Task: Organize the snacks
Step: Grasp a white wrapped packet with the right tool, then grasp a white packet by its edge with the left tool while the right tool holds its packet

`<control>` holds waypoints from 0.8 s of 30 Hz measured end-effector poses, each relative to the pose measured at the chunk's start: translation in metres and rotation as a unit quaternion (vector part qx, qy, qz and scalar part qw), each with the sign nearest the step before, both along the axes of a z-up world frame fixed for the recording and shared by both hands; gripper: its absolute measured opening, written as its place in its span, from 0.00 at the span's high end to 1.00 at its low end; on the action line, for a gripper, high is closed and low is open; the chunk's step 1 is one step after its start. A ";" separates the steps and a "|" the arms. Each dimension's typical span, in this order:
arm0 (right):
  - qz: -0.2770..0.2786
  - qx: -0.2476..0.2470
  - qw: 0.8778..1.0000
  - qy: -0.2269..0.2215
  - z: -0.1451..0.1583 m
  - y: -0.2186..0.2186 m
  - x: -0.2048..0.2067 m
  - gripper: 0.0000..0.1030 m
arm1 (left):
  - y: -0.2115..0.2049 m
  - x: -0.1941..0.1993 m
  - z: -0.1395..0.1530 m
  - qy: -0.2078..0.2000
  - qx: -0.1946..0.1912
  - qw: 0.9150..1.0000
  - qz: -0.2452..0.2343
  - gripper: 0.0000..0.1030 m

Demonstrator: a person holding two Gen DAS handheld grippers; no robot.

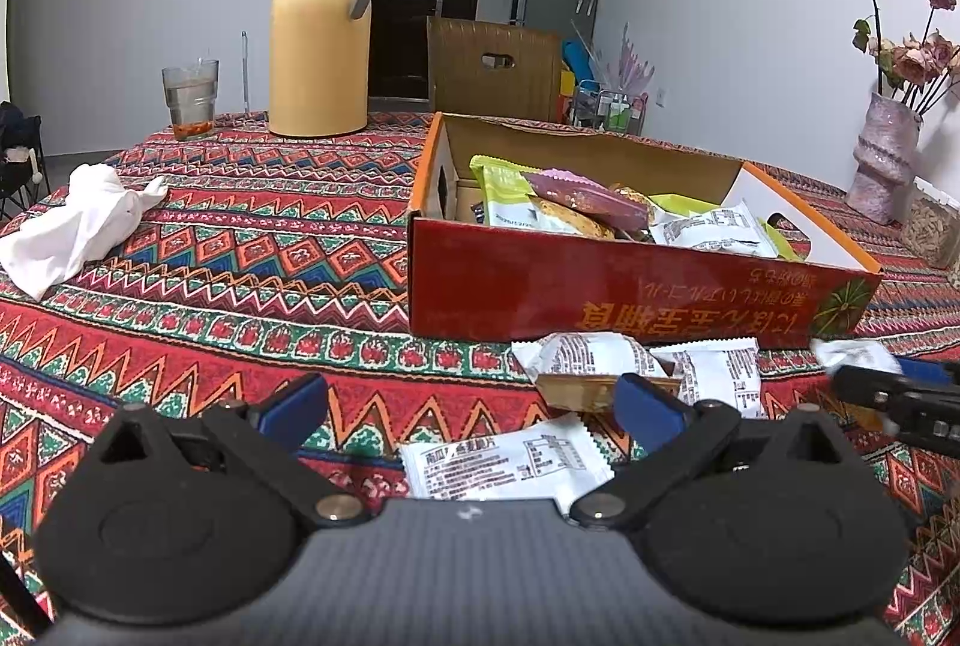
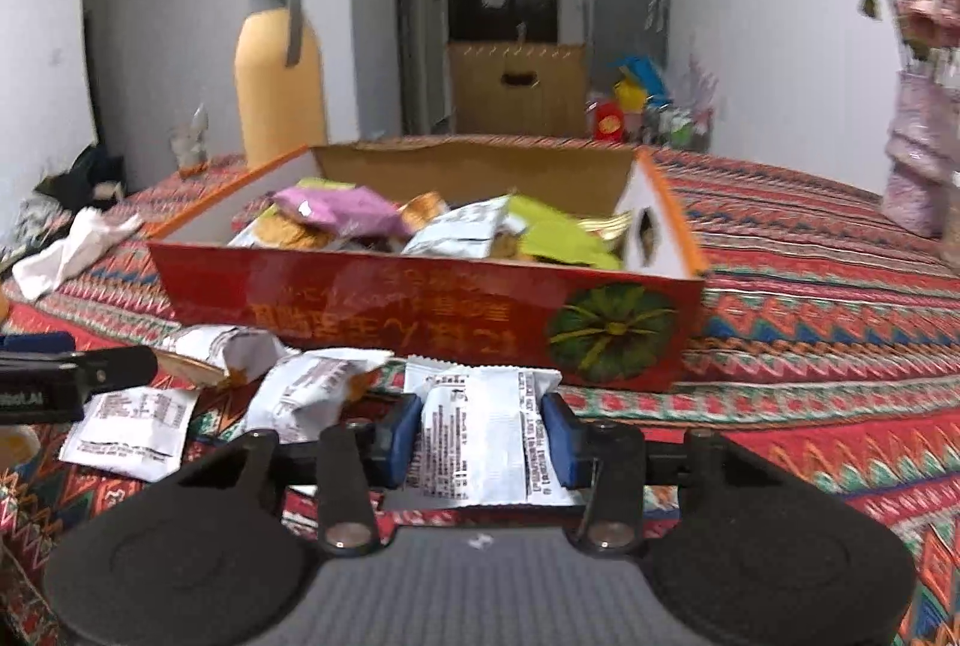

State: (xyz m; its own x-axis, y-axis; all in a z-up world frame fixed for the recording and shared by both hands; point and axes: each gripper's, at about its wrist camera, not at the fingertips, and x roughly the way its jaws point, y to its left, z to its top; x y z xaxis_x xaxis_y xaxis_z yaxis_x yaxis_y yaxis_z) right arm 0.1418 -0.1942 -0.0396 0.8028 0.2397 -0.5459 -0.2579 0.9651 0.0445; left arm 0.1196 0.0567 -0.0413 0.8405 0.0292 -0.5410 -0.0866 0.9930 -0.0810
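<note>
In the red box [image 2: 420, 298] lie snack packets [image 2: 456, 232]; right hand-held gripper [image 2: 483, 427] clamps a white packet [image 2: 480, 442], left [image 1: 471, 406] gapes.

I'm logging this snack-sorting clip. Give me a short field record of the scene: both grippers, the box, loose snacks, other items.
left gripper: open, above a white snack packet
right gripper: shut on a white packet
box: red cardboard, open top, holds mixed snack packets
loose snacks: several white packets on the tablecloth in front of the box
other items: yellow thermos, glass, white cloth, vase
</note>
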 end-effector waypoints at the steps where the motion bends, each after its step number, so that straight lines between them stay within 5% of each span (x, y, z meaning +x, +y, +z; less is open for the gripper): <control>1: -0.006 0.001 1.000 -0.003 -0.001 -0.004 -0.004 0.59 | 0.000 0.000 0.000 0.002 0.001 1.000 0.000 0.00; 8: -0.055 0.015 0.998 -0.019 -0.005 -0.033 -0.011 0.59 | -0.005 0.005 0.002 0.037 0.018 0.999 -0.001 0.00; 18: -0.054 0.020 0.998 -0.022 -0.017 -0.035 -0.010 0.58 | -0.021 0.014 0.005 0.117 0.035 0.992 0.033 0.00; 24: -0.050 0.026 0.998 -0.023 -0.018 -0.036 -0.012 0.58 | -0.018 0.027 -0.009 0.155 0.009 0.986 0.065 0.00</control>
State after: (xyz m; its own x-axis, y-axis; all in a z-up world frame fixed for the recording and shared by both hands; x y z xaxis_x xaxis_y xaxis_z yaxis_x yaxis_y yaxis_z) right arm 0.1297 -0.2298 -0.0572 0.8475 0.1843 -0.4978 -0.1639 0.9828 0.0848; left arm 0.1461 0.0383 -0.0499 0.6238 0.1379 -0.7693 -0.2315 0.9728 -0.0134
